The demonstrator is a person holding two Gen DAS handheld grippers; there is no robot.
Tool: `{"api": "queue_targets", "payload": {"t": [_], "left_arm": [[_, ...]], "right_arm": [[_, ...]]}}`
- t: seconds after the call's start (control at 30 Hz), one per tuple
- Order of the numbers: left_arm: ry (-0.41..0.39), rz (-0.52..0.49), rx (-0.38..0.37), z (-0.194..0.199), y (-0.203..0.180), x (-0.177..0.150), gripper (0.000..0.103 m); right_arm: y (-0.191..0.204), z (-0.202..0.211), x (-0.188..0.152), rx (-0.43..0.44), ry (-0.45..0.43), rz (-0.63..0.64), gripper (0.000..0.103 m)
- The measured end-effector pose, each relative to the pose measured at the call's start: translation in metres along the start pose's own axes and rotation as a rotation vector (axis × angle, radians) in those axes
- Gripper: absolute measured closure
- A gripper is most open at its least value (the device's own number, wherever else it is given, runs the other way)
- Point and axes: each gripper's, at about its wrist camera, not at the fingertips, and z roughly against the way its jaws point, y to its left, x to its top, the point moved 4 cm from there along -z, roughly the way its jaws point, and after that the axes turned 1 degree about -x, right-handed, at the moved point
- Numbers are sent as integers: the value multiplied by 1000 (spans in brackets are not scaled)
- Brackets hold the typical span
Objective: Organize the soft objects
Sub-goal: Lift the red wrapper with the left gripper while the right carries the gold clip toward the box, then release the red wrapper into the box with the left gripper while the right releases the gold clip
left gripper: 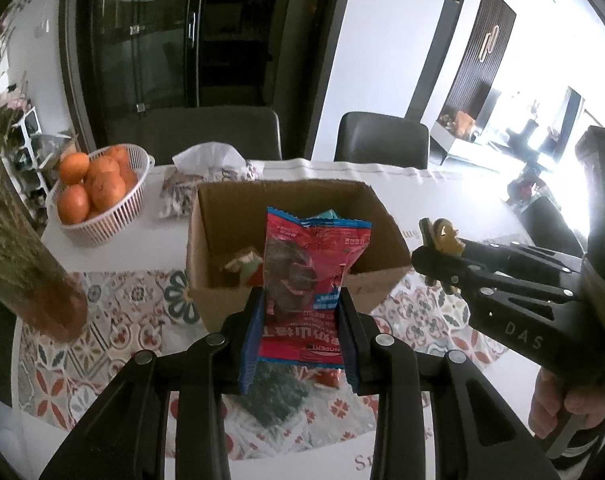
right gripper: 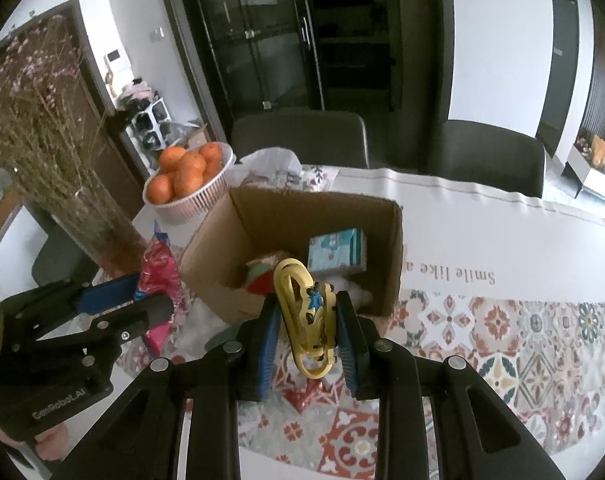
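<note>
My left gripper (left gripper: 301, 294) is shut on a red snack packet (left gripper: 314, 256) with blue edges, held upright above the near wall of an open cardboard box (left gripper: 218, 216). My right gripper (right gripper: 307, 298) is shut on a small yellow toy (right gripper: 302, 320) with a blue detail, also just over the near edge of the box (right gripper: 302, 212). Inside the box lie a teal tissue pack (right gripper: 336, 250), a red and green item (right gripper: 260, 276) and something white and fluffy (right gripper: 360, 294). Each wrist view shows the other gripper (left gripper: 434, 264) (right gripper: 142, 298) off to the side, level with the box.
A white basket of oranges (left gripper: 98, 188) stands at the back left beside a patterned bag (left gripper: 206, 172). A vase of dried flowers (left gripper: 30, 264) rises at the left. A dark green item (left gripper: 274, 396) lies on the patterned cloth (right gripper: 502, 340). Two chairs (left gripper: 382, 140) stand behind the table.
</note>
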Motion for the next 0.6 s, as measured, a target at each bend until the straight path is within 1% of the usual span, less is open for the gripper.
{"api": "queue_targets", "payload": {"t": [0.3,0.43,0.6], "left_arm": [[-21,-34,33,-17,6,23,69],[-27,-43,44,-29,10,32,69],[-18,-46,48,-44,17,41,69]], "right_arm": [[-3,-19,20,-4,-23,7,74],[-6,-32,27,3,-14,0,74],[-11,-51,35,13,0,-16,74]]}}
